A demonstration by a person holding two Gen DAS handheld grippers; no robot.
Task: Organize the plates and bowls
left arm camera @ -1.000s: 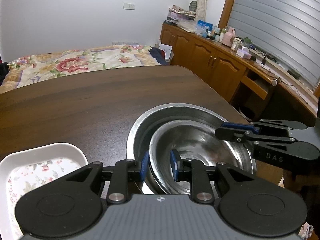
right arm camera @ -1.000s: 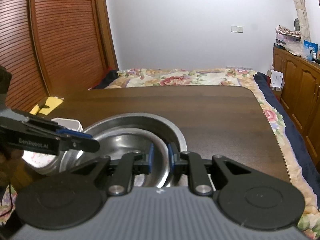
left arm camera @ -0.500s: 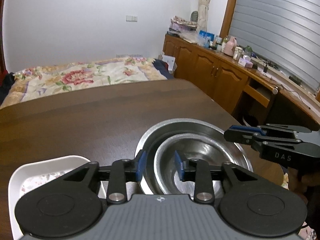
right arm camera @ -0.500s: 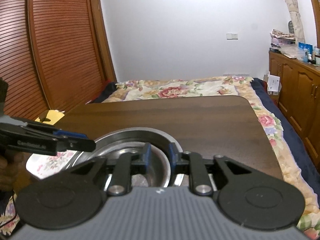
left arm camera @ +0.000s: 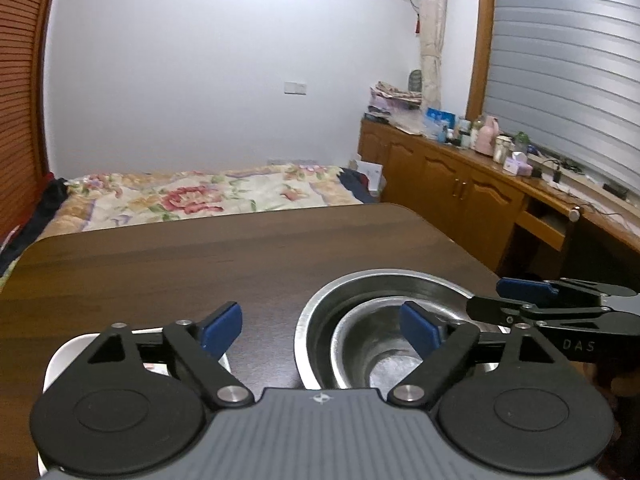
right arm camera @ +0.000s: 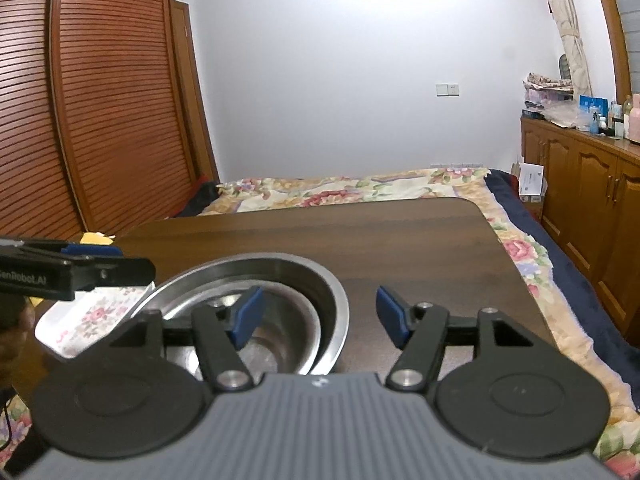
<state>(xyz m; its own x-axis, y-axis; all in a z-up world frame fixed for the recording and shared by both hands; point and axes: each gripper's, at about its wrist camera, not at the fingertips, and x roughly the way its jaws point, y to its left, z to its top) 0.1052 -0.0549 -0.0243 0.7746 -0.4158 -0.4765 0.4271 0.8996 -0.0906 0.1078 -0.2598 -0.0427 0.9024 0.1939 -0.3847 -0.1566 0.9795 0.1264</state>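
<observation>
A small steel bowl [left arm camera: 376, 344] sits nested inside a larger steel bowl [left arm camera: 384, 280] on a dark wooden surface [left arm camera: 240, 248]. Seen from the left gripper [left arm camera: 320, 326], the nested pair lies just ahead of and below its jaws, toward their right side. Its jaws are spread wide and hold nothing. Under the left jaw, a white tray [left arm camera: 56, 360] with a floral pattern peeks out, just beside the bowls.

From the right gripper [right arm camera: 318, 314], the same bowls sit below and to the left of its jaws, which are also spread wide and empty. The floral tray shows beyond the bowls on the far left, under the tip of the other gripper. Each gripper is visible at the edge of the other's view, one on either side of the bowls.

The stacking of the bowls looks done, with both tools let go and raised clear. The remaining step is probably the tray: the next move would call for the left jaws to come down over its rim and close on it, then set it in order with the bowls.

Nothing blocks the way on the surface. The bowls sit close to the tray, so a careless reach could knock them. Beyond the surface are a bed [right arm camera: 360, 192] with a flowered cover, wooden cabinets [left arm camera: 440, 184] with clutter on top, and slatted wardrobe doors [right arm camera: 100, 120].
</observation>
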